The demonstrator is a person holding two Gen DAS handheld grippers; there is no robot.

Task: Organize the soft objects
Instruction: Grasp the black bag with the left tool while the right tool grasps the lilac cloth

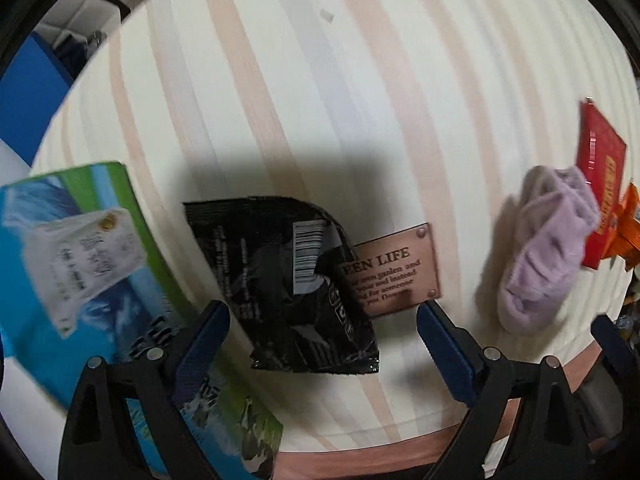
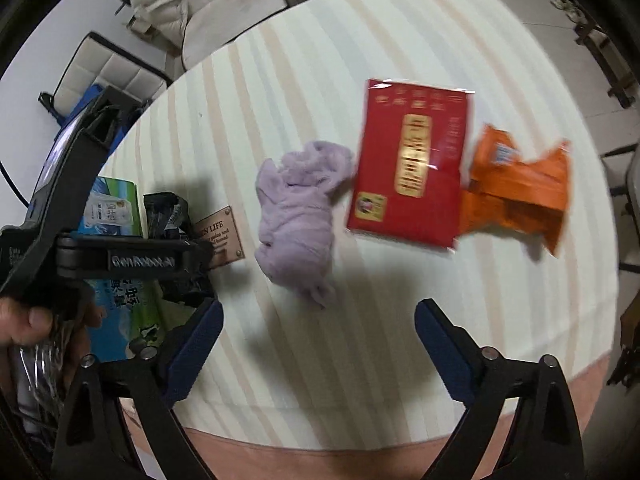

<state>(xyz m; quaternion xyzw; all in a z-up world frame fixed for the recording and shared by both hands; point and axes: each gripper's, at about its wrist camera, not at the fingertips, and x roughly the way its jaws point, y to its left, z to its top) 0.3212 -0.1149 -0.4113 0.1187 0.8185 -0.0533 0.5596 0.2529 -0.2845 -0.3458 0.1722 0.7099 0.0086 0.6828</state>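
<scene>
Inventory, striped table [image 2: 304, 92]:

- Item 1: lilac soft cloth [image 2: 298, 216], crumpled, approx. mid-table. Just beside red packet; whether edges touch can't be told (blur).
- Item 2: red packet [image 2: 412, 168], flat, gold label. Its lower corner is laid over item 3.
- Item 3: orange wrapper [image 2: 520, 192], crinkled, partly under item 2.
- Item 4: black foil pouch [image 1: 296, 280], barcode up, creased. Partly covers copper plaque [image 1: 400, 268] fixed to the table covering.
- Item 5: blue-green carton [image 1: 72, 248], at pouch's far side, well apart from cloth.

Hand-held grippers:
- Left hand-held gripper [image 1: 322, 332]: jaws spread wide, nothing between pads; pouch is framed between fingers but not seen to be touched.
- Right hand-held gripper [image 2: 318, 332]: jaws spread wide, empty; held above table w/ cloth just ahead of tips.

Step in hand (judged): approach phase; nothing gripped yet, sorting not begun.

Next move (judged): right to be lowered over cloth's bunched middle, then closed; soft fabric gives, so a deep bite is needed. Left likewise on pouch; foil is slick, edge grip is advised.
</scene>
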